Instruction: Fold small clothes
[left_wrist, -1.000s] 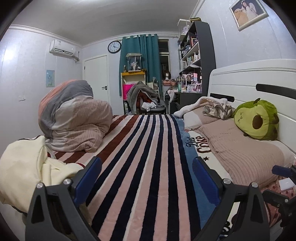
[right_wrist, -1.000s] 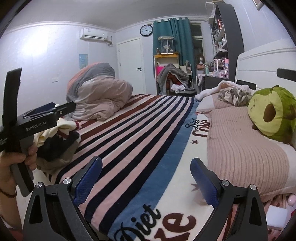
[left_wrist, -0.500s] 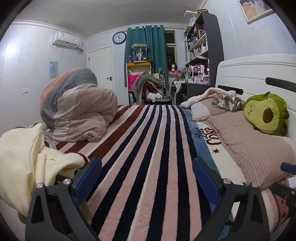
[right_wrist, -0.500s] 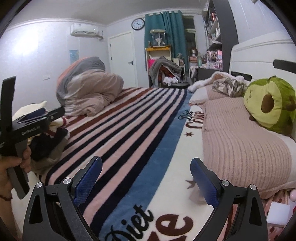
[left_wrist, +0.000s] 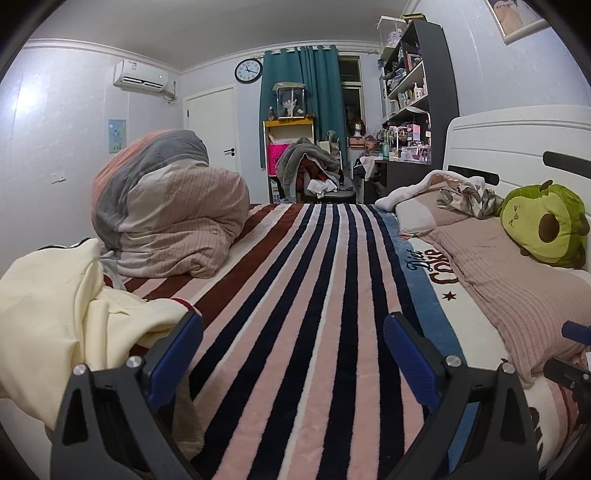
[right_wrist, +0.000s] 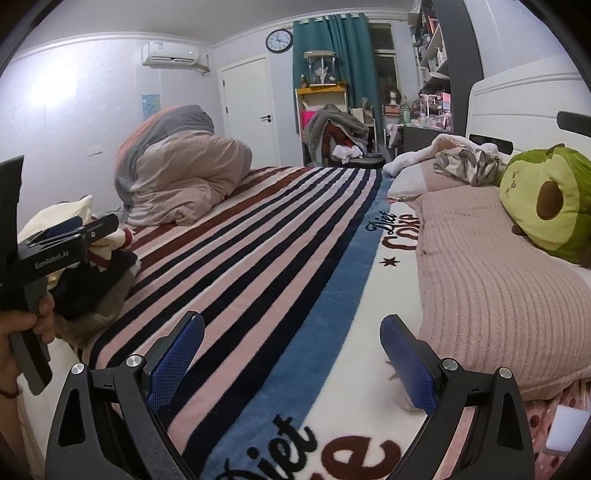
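Note:
A heap of small clothes lies at the bed's left edge. Its top piece is a cream garment (left_wrist: 55, 317), with dark and red-trimmed pieces (right_wrist: 99, 273) under it in the right wrist view. My left gripper (left_wrist: 293, 339) hovers open over the striped blanket (left_wrist: 314, 295), its left finger just right of the cream garment and holding nothing. My right gripper (right_wrist: 291, 343) is open too, empty, above the blanket's blue and white band beside the pink pillow (right_wrist: 491, 291). The right wrist view also shows the left gripper's body (right_wrist: 48, 254) held by a hand (right_wrist: 18, 332).
A bundled quilt (left_wrist: 166, 218) sits at the far left of the bed. An avocado plush (left_wrist: 546, 225) and crumpled cloth (left_wrist: 469, 195) rest on the pillows by the white headboard (left_wrist: 517, 147). A chair heaped with clothes (left_wrist: 314, 173) and shelves stand beyond the bed.
Both grippers have tilted up and shifted slightly, so the room sits lower in each view. The left gripper moved nearer the cream garment. Both stayed open and empty.

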